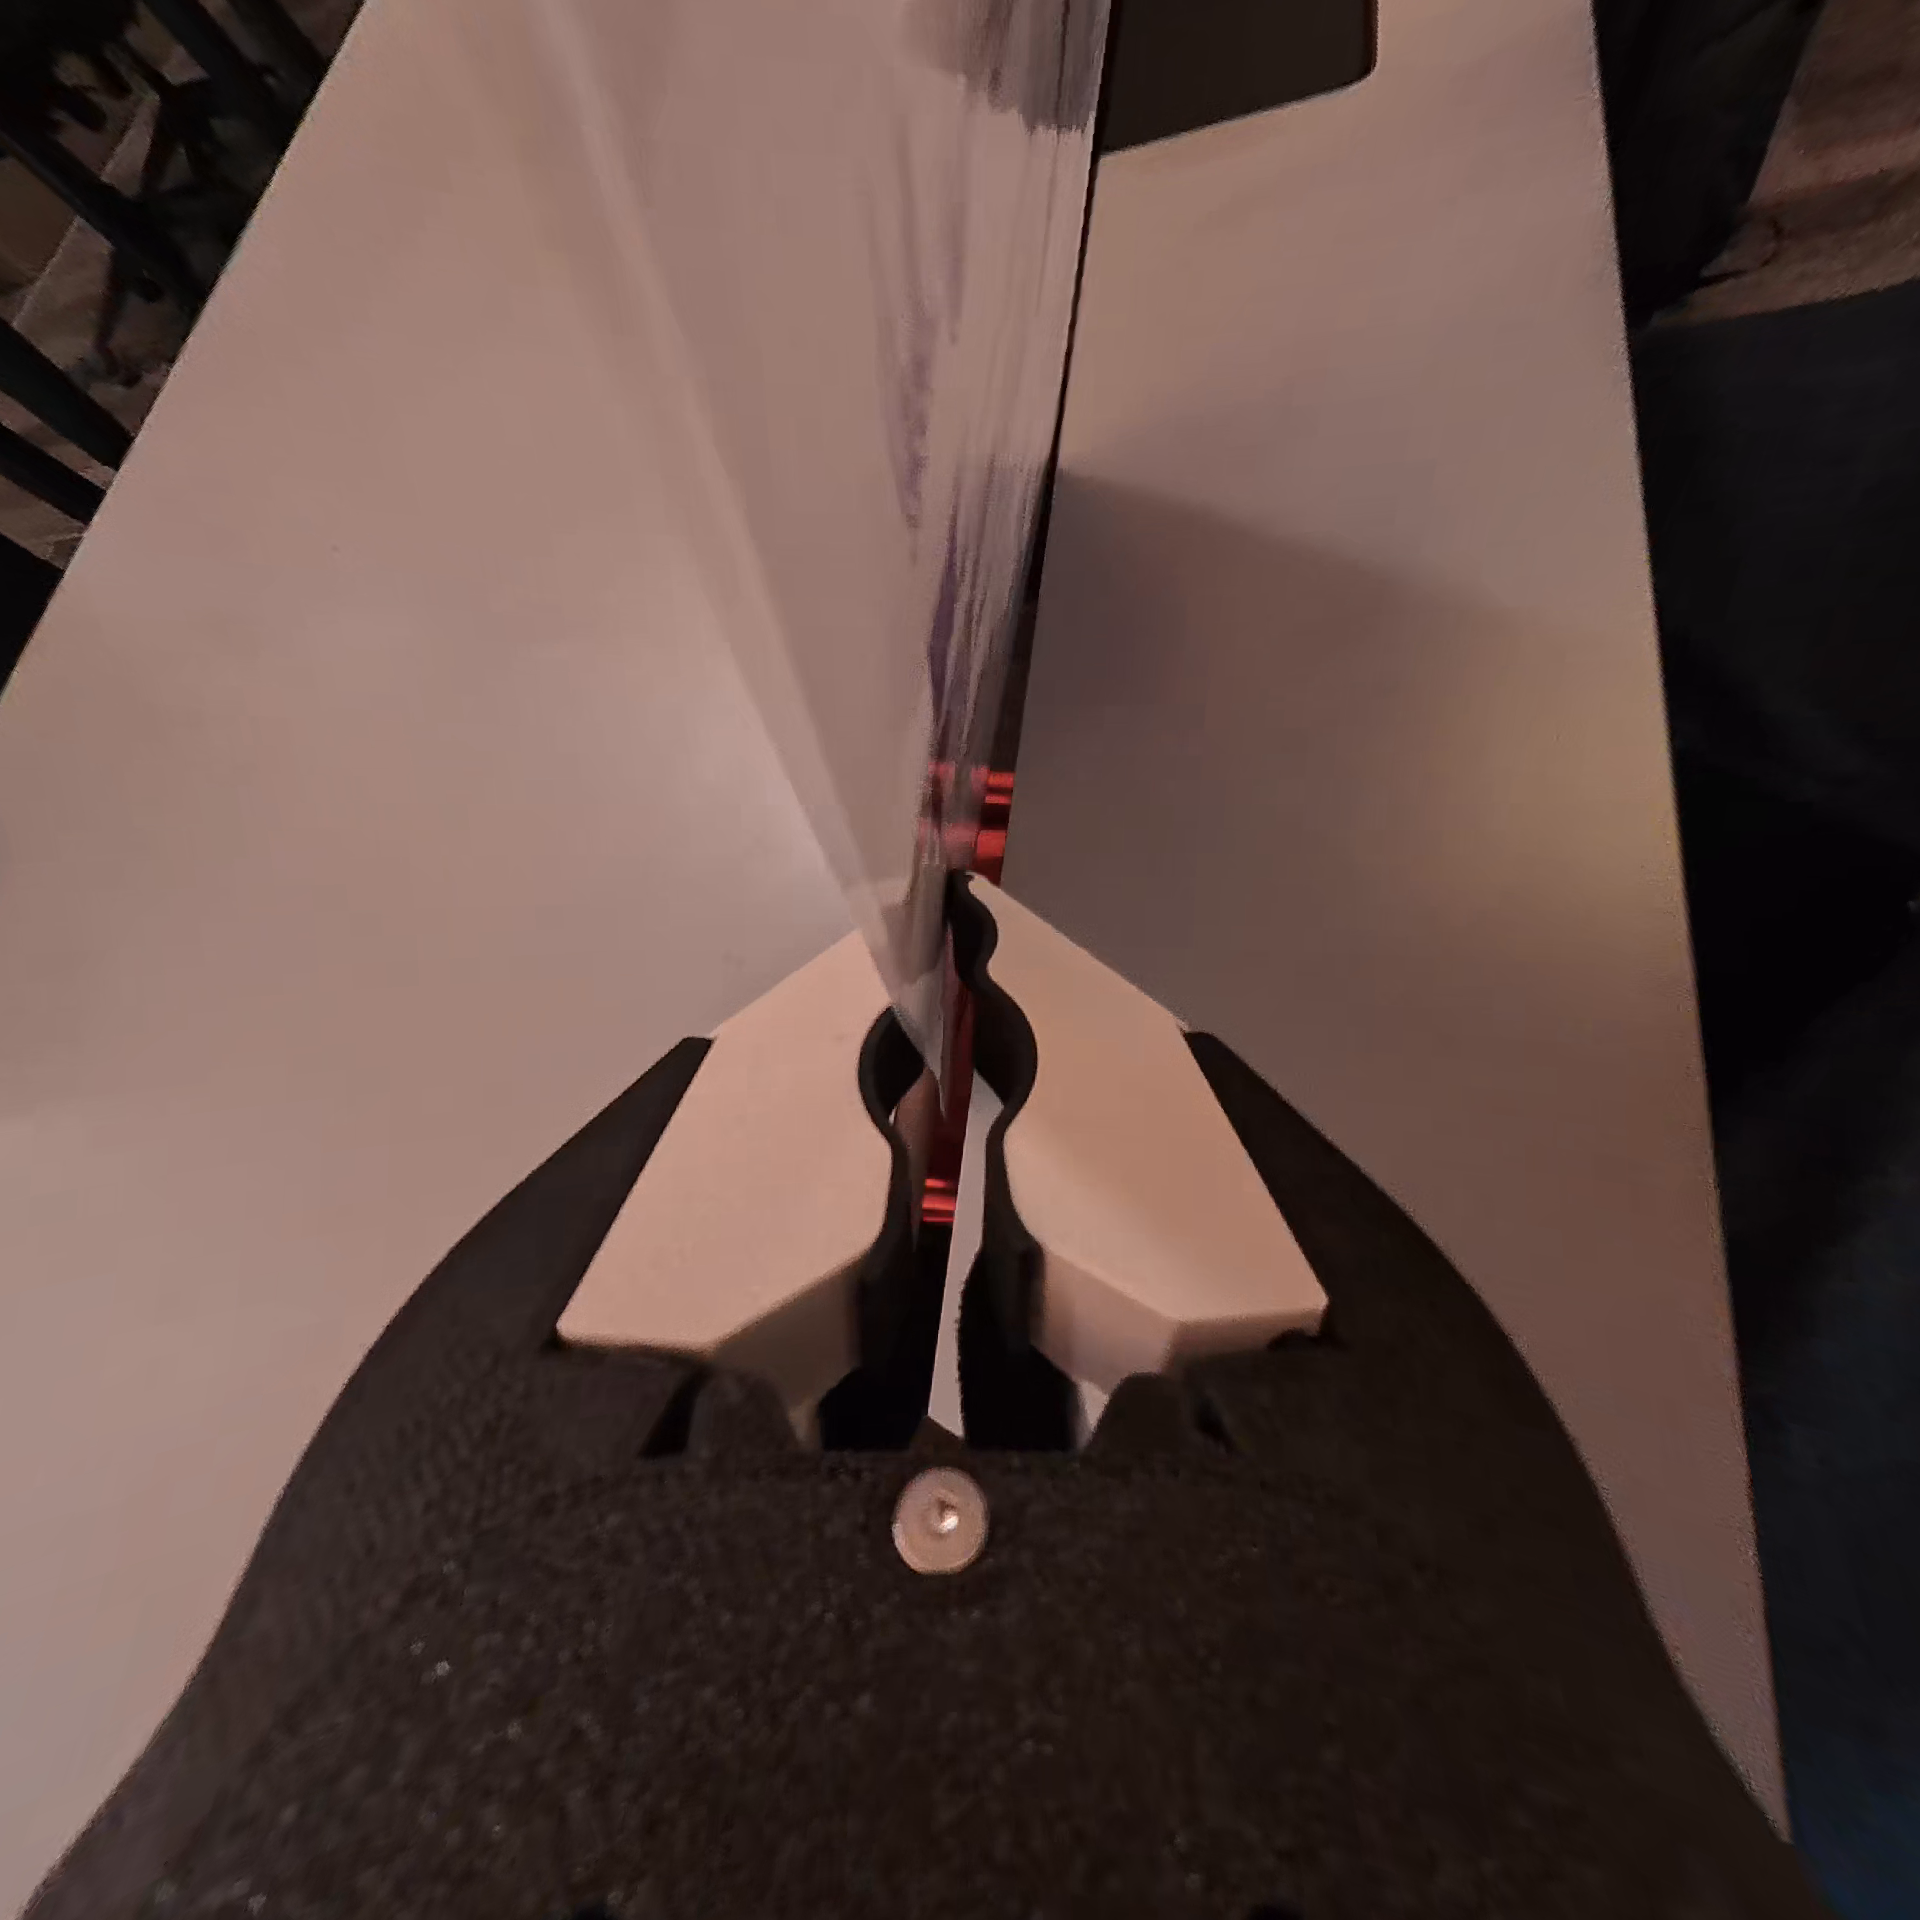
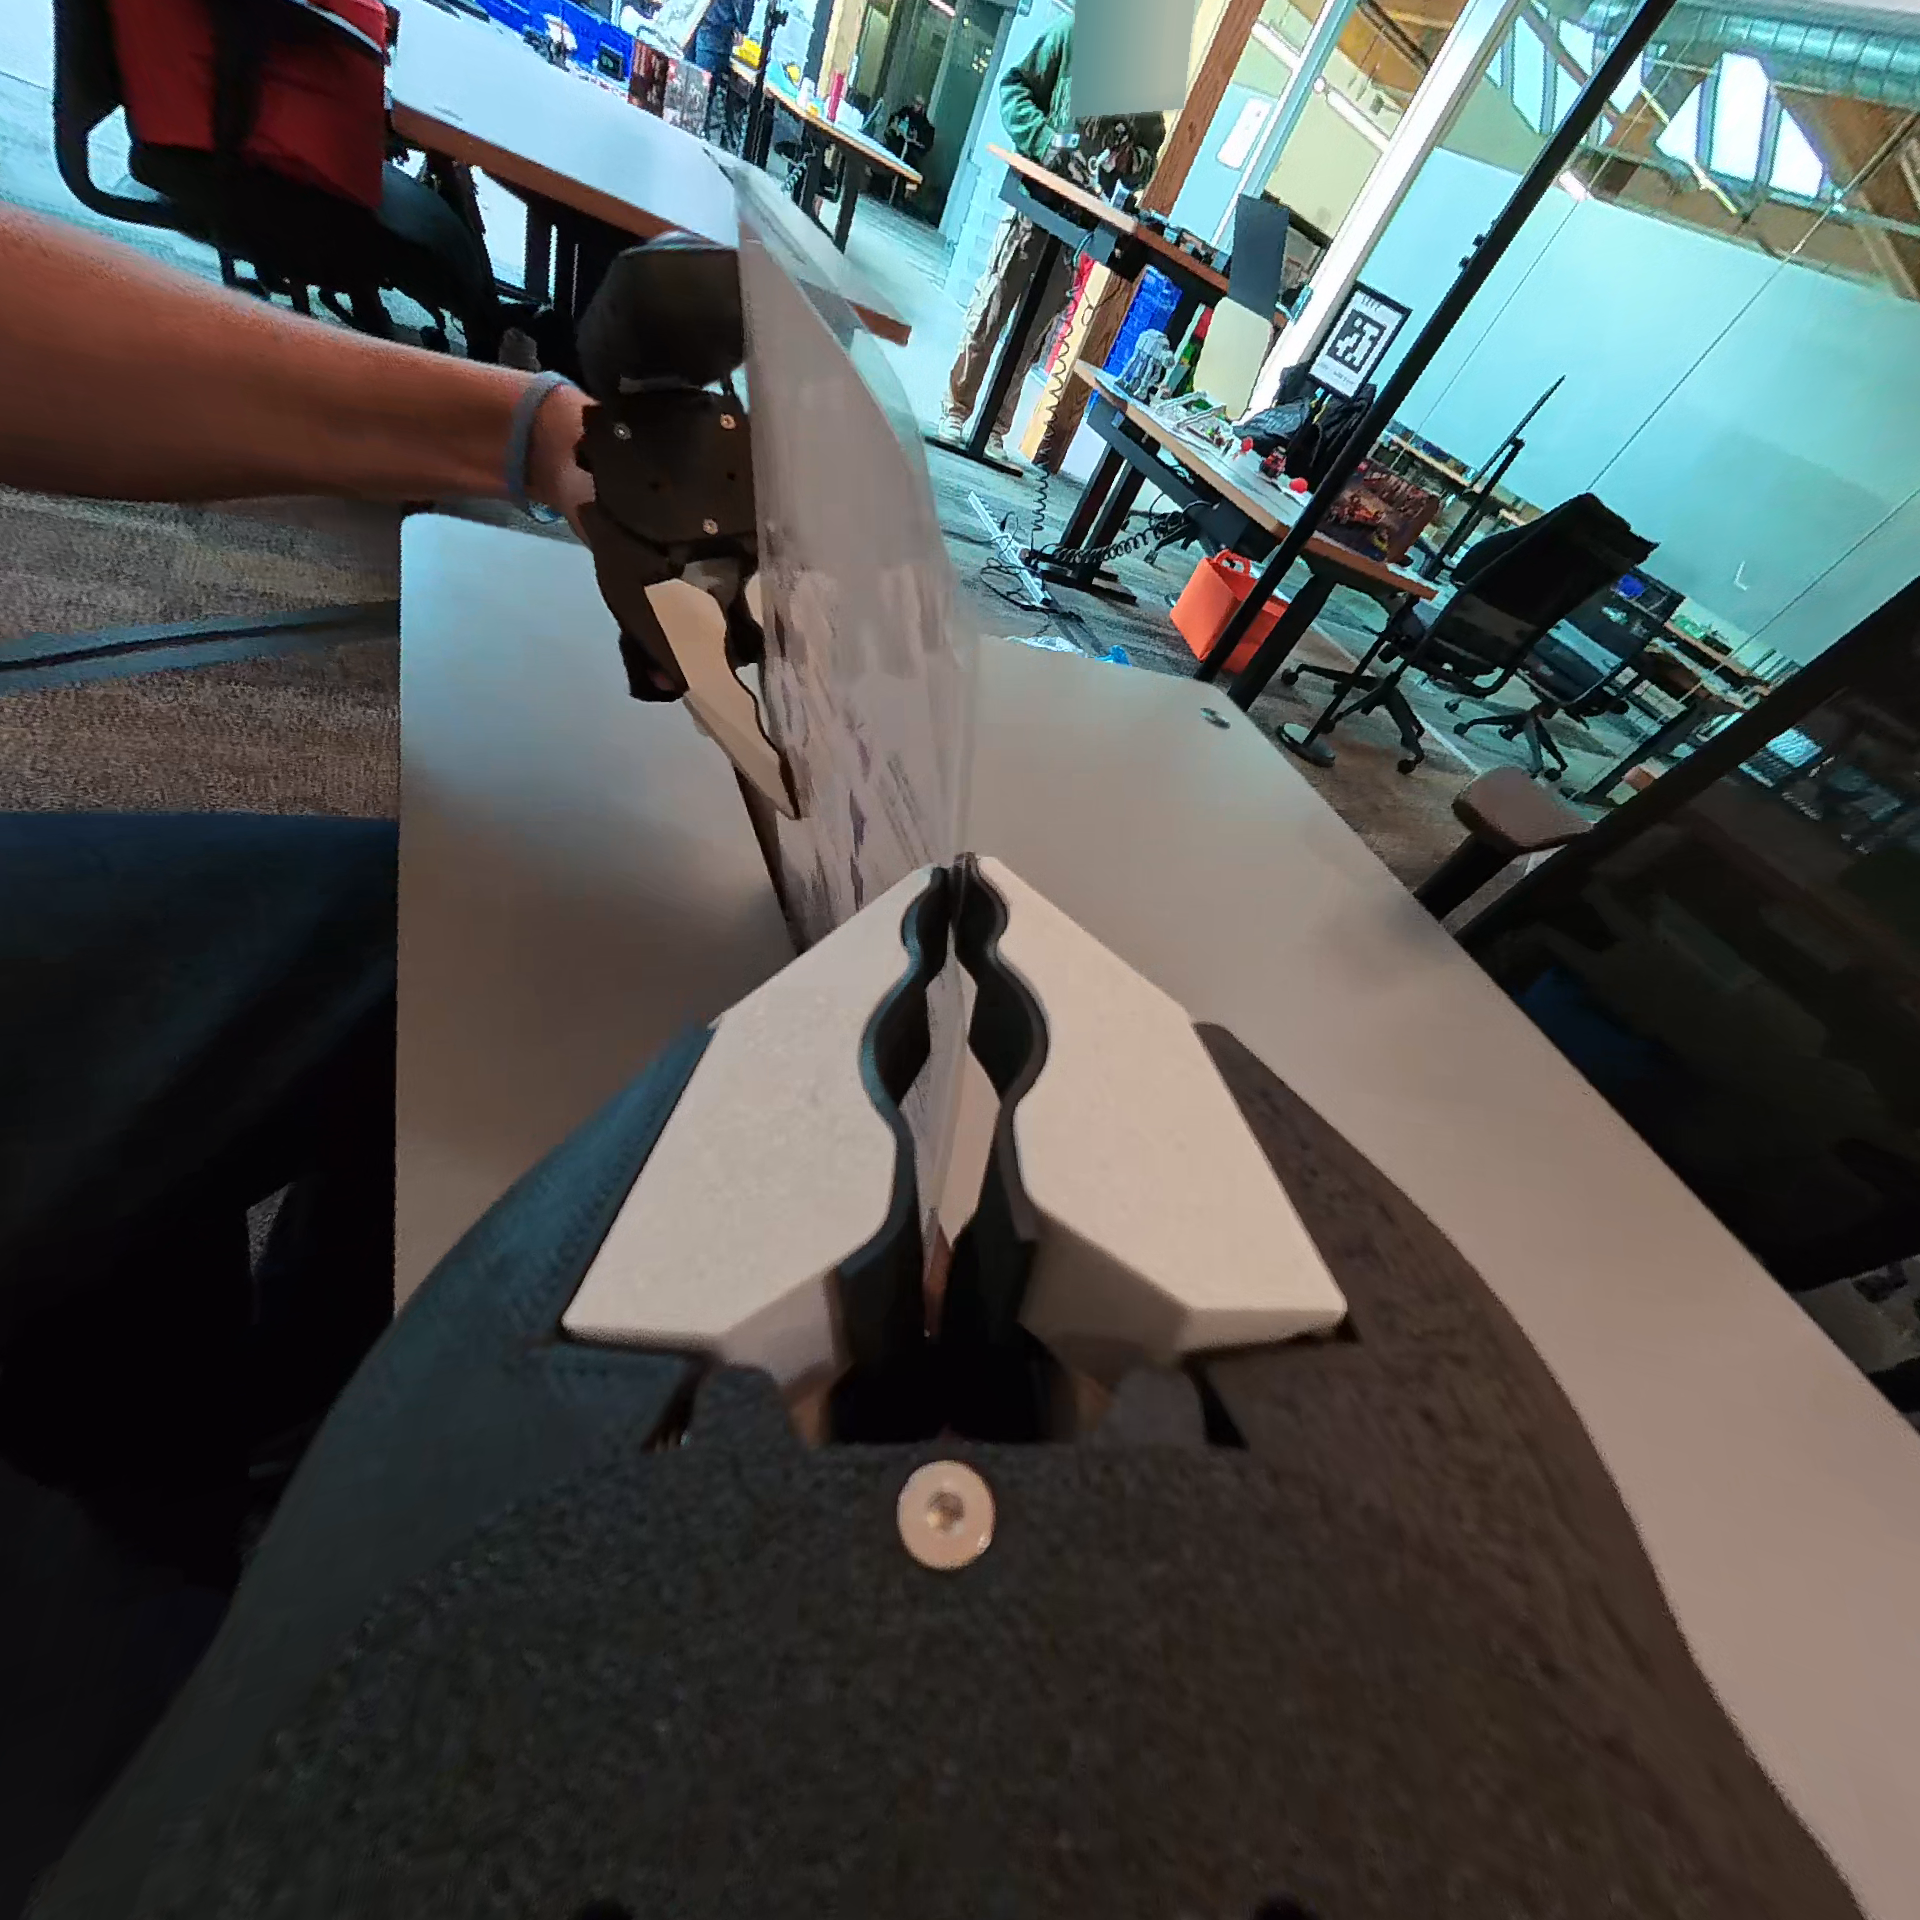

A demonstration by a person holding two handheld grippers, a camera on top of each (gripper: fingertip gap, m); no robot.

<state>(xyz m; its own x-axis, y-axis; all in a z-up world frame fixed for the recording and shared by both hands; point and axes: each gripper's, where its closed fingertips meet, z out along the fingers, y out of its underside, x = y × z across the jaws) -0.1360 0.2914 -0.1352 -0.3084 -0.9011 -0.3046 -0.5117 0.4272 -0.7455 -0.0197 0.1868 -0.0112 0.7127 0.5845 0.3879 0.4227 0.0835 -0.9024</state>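
A thin glossy printed sheet [image 1: 883, 416] stands on edge above a white table [image 1: 364, 727]. A dark, red-marked layer [image 1: 992, 800] lies against its right side. My left gripper [image 1: 961, 883] is shut on the sheet's near edge. In the right wrist view my right gripper [image 2: 961, 868] is shut on another edge of the same sheet [image 2: 862, 582], which rises curved above the table [image 2: 1195, 831]. The left gripper [image 2: 784, 795] shows farther off on the left, held by a person's hand, with its white finger against the sheet.
A dark shape [image 1: 1247, 73] sits at the table's far end. A person's bare arm [image 2: 260, 384] reaches in from the left. Beyond the table are a black pole [image 2: 1455, 312], an orange bin [image 2: 1226, 613], office chairs [image 2: 1538, 603], desks and a standing person [image 2: 1029, 208]. The left gripper's tips are roughly 20 cm from the right gripper's.
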